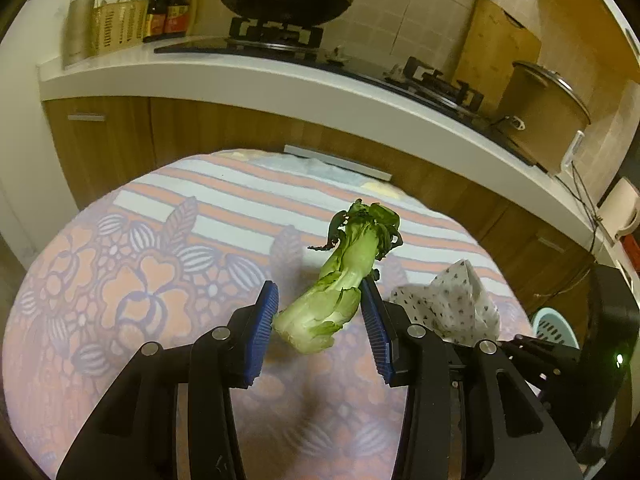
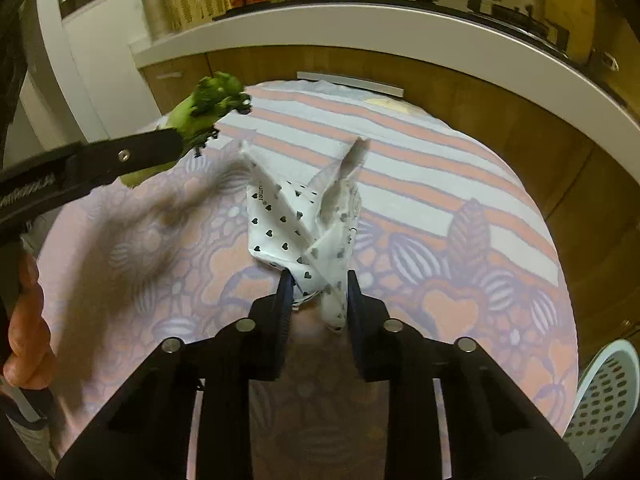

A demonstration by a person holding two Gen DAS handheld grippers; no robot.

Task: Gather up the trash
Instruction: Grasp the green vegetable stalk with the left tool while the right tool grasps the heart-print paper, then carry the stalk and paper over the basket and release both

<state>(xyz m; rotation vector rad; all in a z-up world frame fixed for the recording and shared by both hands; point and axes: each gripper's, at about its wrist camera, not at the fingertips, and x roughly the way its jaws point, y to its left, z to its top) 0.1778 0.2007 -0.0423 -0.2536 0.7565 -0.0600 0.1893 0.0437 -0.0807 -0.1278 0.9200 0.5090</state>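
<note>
A wilted bok choy [image 1: 336, 288] hangs above the floral tablecloth [image 1: 132, 280], its pale stem end caught between the blue pads [image 1: 266, 312] of my left gripper [image 1: 319, 292], which is shut on it. The right wrist view shows the same bok choy [image 2: 208, 108] at upper left, above the cloth. A crumpled white napkin with black hearts [image 2: 296, 216] stands on the table, and my right gripper [image 2: 319, 284] is shut on its lower corner. That napkin [image 1: 452, 304] also shows to the right of the bok choy.
A pale blue perforated basket [image 2: 604, 400] stands on the floor beyond the table's right edge. Behind the round table runs a white counter [image 1: 280, 76] with a wok [image 1: 284, 0], bottles and a brown pot [image 1: 544, 112]. A hand [image 2: 24, 320] shows at left.
</note>
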